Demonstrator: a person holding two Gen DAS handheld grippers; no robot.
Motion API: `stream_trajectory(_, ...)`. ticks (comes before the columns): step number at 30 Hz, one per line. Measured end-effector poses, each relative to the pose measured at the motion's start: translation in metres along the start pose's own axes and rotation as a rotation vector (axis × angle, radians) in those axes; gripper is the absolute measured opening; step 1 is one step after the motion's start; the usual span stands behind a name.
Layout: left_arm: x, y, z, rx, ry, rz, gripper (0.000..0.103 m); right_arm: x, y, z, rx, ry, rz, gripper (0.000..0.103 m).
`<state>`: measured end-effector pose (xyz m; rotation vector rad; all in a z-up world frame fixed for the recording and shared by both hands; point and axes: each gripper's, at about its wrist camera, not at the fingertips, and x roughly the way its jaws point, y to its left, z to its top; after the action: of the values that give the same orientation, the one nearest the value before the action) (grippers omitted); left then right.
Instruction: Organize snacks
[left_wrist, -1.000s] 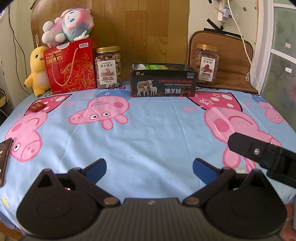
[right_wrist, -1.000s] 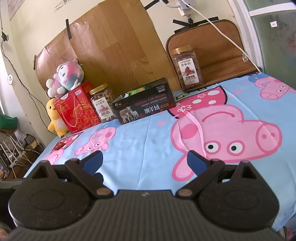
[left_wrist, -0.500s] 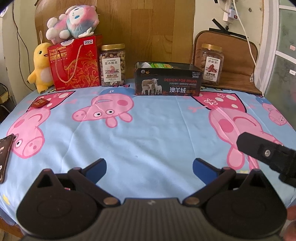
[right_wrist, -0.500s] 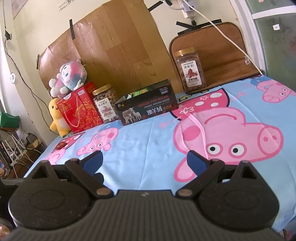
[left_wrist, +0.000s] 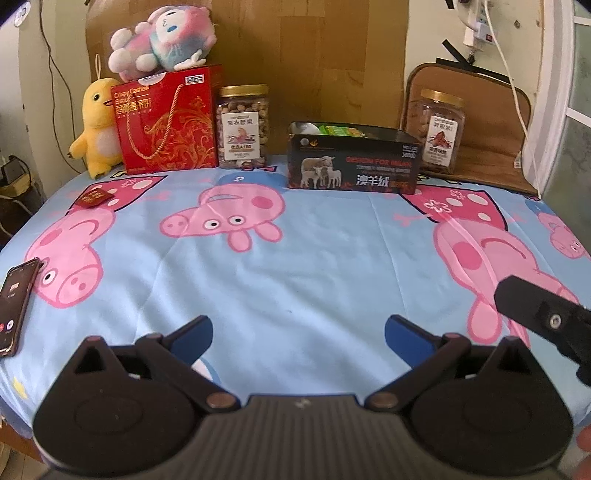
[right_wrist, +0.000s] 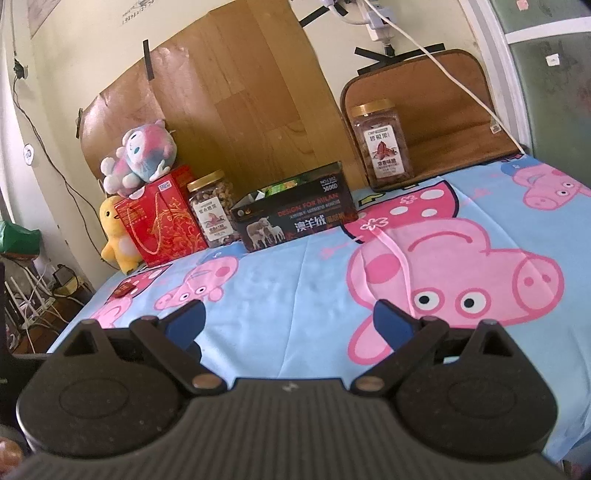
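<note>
A black open box (left_wrist: 354, 164) with green packets inside stands at the back of the table; it also shows in the right wrist view (right_wrist: 295, 210). A nut jar (left_wrist: 242, 127) stands left of it beside a red gift box (left_wrist: 168, 120). A second jar (left_wrist: 441, 131) stands at the back right. A small red packet (left_wrist: 92, 197) lies at the far left. My left gripper (left_wrist: 297, 332) is open and empty above the near table edge. My right gripper (right_wrist: 288, 319) is open and empty, also near the front edge; part of it (left_wrist: 543, 314) shows in the left wrist view.
A phone (left_wrist: 14, 302) lies at the left table edge. A yellow duck plush (left_wrist: 96, 133) and a pink plush (left_wrist: 162, 35) sit at the back left. A brown cushion (left_wrist: 476, 122) leans at the back right. A white cable (right_wrist: 443, 66) hangs from the wall.
Both grippers have drawn back and risen slightly, so the back row appears a little lower and farther. The phone has come into fuller view at left. Both jaws stay open.
</note>
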<state>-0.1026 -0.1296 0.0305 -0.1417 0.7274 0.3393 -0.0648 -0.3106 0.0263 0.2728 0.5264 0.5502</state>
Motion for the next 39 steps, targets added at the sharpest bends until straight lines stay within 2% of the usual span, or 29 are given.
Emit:
stream_trajectory(8, 0.0030, 0.0015, -0.0009, 0.004, 0.016, 0.010, 0.103, 0.0022, 0.0004, -0.0011, -0.004, 0.011, 0.003, 0.099)
stream_trajectory(28, -0.0029, -0.0059, -0.0041, 0.085, -0.040, 0.027, 0.103, 0.0056, 0.0012, -0.0041, 0.007, 0.032, -0.008, 0.099)
stream_trajectory(32, -0.0035, -0.0052, -0.0033, 0.085, -0.046, 0.019, 0.103, 0.0029, 0.0023, -0.0036, -0.003, 0.016, -0.011, 0.099)
stream_trajectory(39, -0.0042, -0.0029, -0.0045, 0.083, -0.051, 0.015, 0.103, 0.0081, 0.0017, -0.0050, 0.009, 0.039, -0.014, 0.099)
